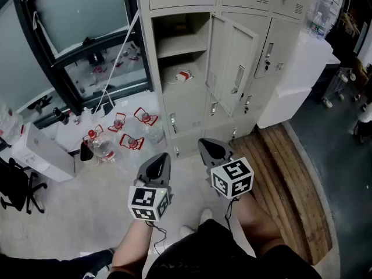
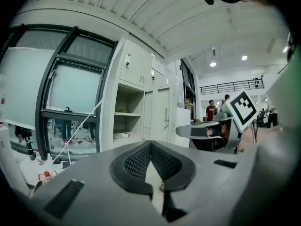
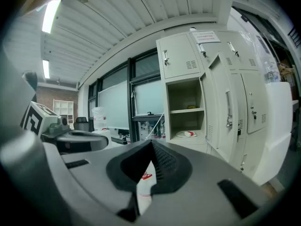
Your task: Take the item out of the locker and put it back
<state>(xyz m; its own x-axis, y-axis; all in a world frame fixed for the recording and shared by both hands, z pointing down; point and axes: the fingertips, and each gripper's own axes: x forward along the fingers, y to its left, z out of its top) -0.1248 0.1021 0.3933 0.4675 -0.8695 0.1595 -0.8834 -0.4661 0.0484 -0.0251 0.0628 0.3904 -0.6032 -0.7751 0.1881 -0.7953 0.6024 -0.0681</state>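
Observation:
The locker (image 1: 185,63) stands with its door (image 1: 231,68) swung open to the right. On its lower floor lies a white-and-red item (image 1: 183,75), also seen in the left gripper view (image 2: 123,135) and the right gripper view (image 3: 187,134). A small thing rests on the upper shelf (image 3: 189,108). My left gripper (image 1: 160,160) and right gripper (image 1: 210,149) hover side by side above the floor, well short of the locker and pointing toward it. Both are shut with nothing between the pads, as their own views show for the left gripper (image 2: 151,145) and the right gripper (image 3: 151,142).
Red-and-white items and bottles (image 1: 125,131) litter the floor by the window at the left. A white box (image 1: 43,151) and an office chair (image 1: 14,188) sit further left. A wooden platform (image 1: 285,179) and a white cabinet (image 1: 296,74) lie right of the lockers. People (image 2: 211,109) stand far off.

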